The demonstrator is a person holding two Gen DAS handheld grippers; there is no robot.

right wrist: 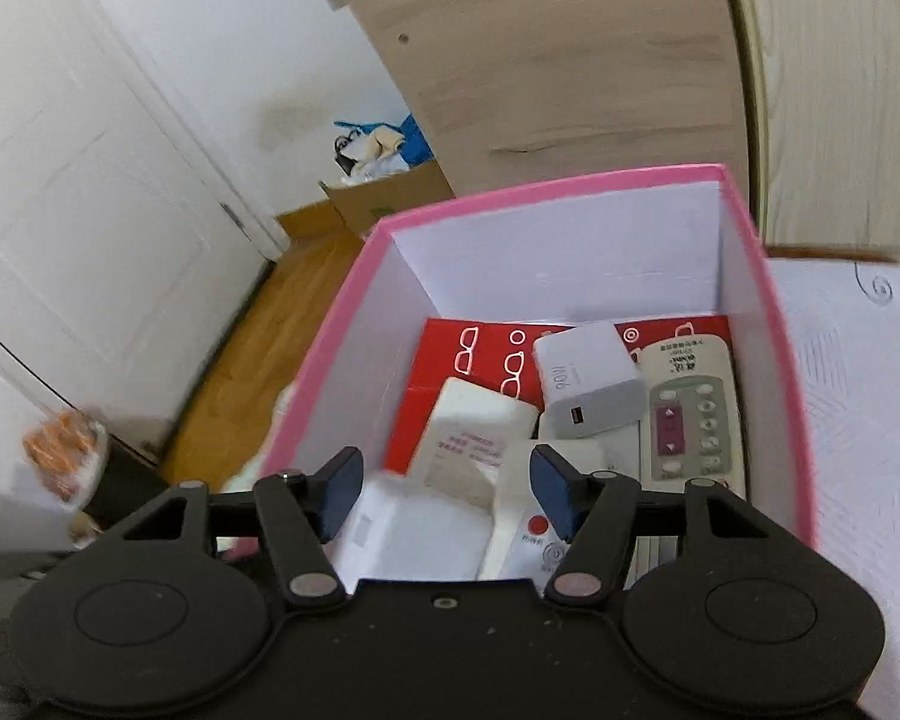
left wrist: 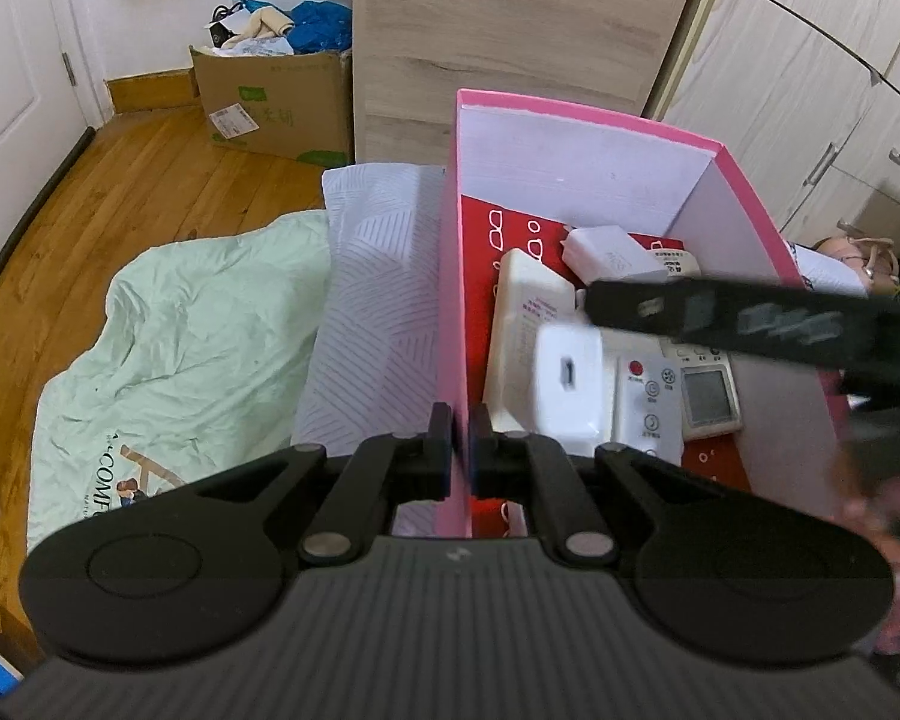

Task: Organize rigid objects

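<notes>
Dominating both views was the pink box (right wrist: 774,324), open-topped, white inside, standing on a pale patterned mattress (left wrist: 378,276) with a mint-green quilt (left wrist: 180,324) spread beside the box on its left. A brown cardboard carton (left wrist: 276,102) sat on the wooden floor well beyond the box. Inside the box, on its red floor, lay a flat white pack (right wrist: 474,420), a grey-buttoned remote (right wrist: 690,408) along the right wall, a remote with a red button (right wrist: 534,531), a white charger block (right wrist: 588,387) propped on the others, and a second white charger (right wrist: 414,531) nearest the box's front wall. The left gripper (left wrist: 462,441) was clamped onto the box's left wall. The right gripper (right wrist: 444,492) hovered over the box's front end with its jaws parted around the near charger, seemingly not gripping it, though blur made that uncertain.
</notes>
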